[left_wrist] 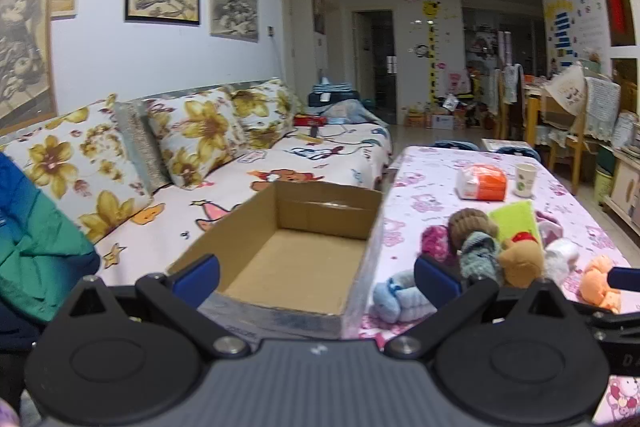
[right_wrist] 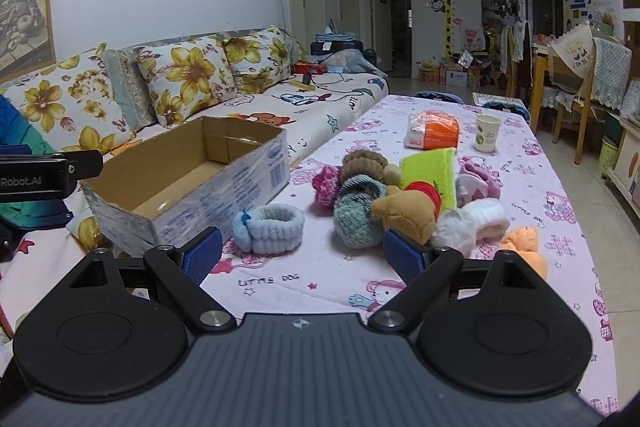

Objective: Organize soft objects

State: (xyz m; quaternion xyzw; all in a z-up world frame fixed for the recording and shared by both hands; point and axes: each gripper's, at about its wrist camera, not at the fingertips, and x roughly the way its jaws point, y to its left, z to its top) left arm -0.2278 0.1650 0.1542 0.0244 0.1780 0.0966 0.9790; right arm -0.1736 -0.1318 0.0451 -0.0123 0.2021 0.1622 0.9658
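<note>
An open cardboard box (left_wrist: 296,259) (right_wrist: 192,179) with nothing inside sits at the table's left edge beside the sofa. To its right lies a heap of soft items: a light-blue band (right_wrist: 276,227) (left_wrist: 400,297), a teal knit piece (right_wrist: 356,215), a brown plush toy (right_wrist: 408,211) (left_wrist: 522,261), a pink ball (right_wrist: 326,185), a brown band (right_wrist: 364,163), a green sponge (right_wrist: 430,171), a white fluffy band (right_wrist: 476,223) and an orange plush (right_wrist: 524,247). My left gripper (left_wrist: 316,277) is open in front of the box. My right gripper (right_wrist: 302,261) is open just short of the heap, holding nothing.
A tissue pack (right_wrist: 432,131) and a paper cup (right_wrist: 487,133) stand farther back on the pink tablecloth (right_wrist: 320,279). The sofa (right_wrist: 168,83) with flowered cushions runs along the left. Chairs (right_wrist: 576,75) and cluttered furniture fill the right and back of the room.
</note>
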